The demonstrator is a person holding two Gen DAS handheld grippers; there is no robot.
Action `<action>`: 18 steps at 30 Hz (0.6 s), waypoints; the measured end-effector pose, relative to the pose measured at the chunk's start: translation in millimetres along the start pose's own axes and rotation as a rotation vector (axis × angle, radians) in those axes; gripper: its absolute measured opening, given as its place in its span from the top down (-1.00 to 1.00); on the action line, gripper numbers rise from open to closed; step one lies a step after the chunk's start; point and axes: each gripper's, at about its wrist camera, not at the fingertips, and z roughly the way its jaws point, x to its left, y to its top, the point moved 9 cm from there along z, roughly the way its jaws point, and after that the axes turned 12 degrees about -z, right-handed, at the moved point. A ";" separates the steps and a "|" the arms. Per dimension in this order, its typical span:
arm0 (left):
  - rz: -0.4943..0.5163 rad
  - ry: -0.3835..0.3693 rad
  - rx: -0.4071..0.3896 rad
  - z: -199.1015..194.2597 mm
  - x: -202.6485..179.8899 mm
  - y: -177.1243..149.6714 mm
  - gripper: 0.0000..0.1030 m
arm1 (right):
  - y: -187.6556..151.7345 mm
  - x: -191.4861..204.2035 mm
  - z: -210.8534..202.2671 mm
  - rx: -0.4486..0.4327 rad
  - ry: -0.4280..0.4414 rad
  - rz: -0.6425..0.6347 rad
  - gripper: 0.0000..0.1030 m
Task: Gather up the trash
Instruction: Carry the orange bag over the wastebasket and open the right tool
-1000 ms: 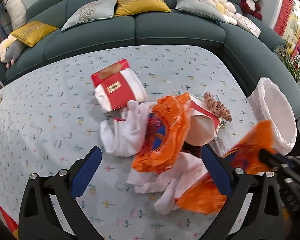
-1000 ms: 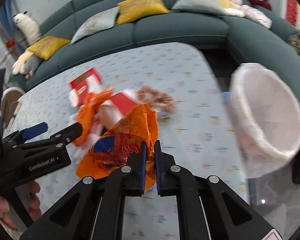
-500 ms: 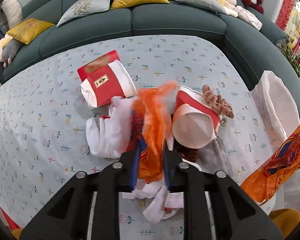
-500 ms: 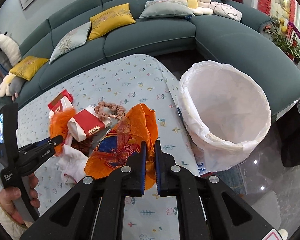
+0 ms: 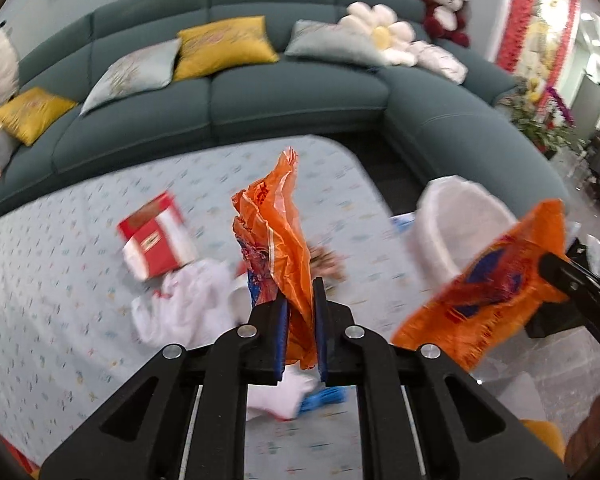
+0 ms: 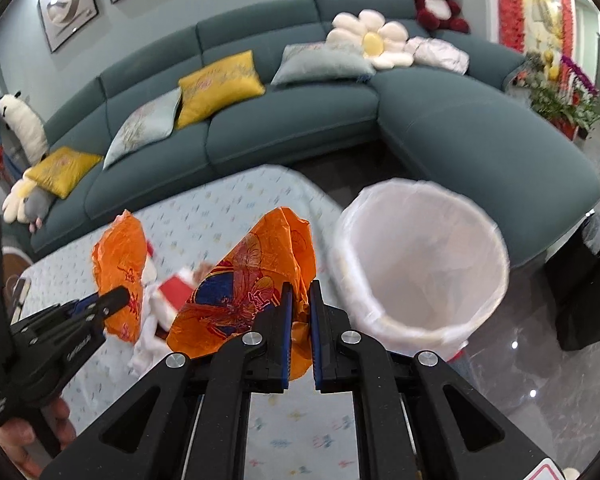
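Both grippers loaded. Left gripper (image 5: 300, 308) jaws have just closed down to a narrow gap, and an orange wrapper (image 5: 280, 232) is pinched between them, standing up above the worktop (image 5: 60, 280). Right gripper (image 6: 299, 304) jaws narrow too, clamped on a second orange wrapper (image 6: 252, 280), which hangs just beside the rim of the lined bin (image 6: 420, 264). Step in hand looks like carry-and-drop. Do the right one first: it's nearest, so get the whole sheet over the bin mouth before releasing, since thin film will likely drift or catch on the rim. Bring the left over after, keeping the two clear of each other. Watch the left wrapper's tail for snagging the white tissue (image 5: 188, 300) underneath. Red box (image 5: 156, 240) and the rest of the pile remain on the worktop for later passes.
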 end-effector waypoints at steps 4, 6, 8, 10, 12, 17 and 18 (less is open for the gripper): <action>0.046 -0.081 0.003 -2.5 -53.2 10.2 0.79 | 13.3 -44.2 -7.3 -0.028 -0.066 0.031 0.85; 0.077 -0.118 0.008 -0.2 -80.7 12.9 0.79 | 16.3 -67.7 -7.0 -0.032 -0.105 0.047 0.85; 0.109 -0.154 0.013 5.5 -110.6 15.8 0.79 | 17.8 -90.9 -4.9 -0.030 -0.140 0.064 0.85; 0.141 -0.189 0.024 13.2 -140.5 16.2 0.78 | 18.1 -118.6 -1.2 -0.026 -0.180 0.082 0.85; 0.171 -0.221 0.036 21.8 -166.9 15.0 0.78 | 16.6 -140.2 3.6 -0.018 -0.208 0.097 0.85; 0.221 -0.270 0.075 46.7 -215.6 10.4 0.78 | 9.7 -179.1 26.3 0.017 -0.233 0.143 0.85; 0.229 -0.273 0.087 53.6 -222.2 7.7 0.78 | 9.5 -182.9 29.3 0.021 -0.233 0.149 0.85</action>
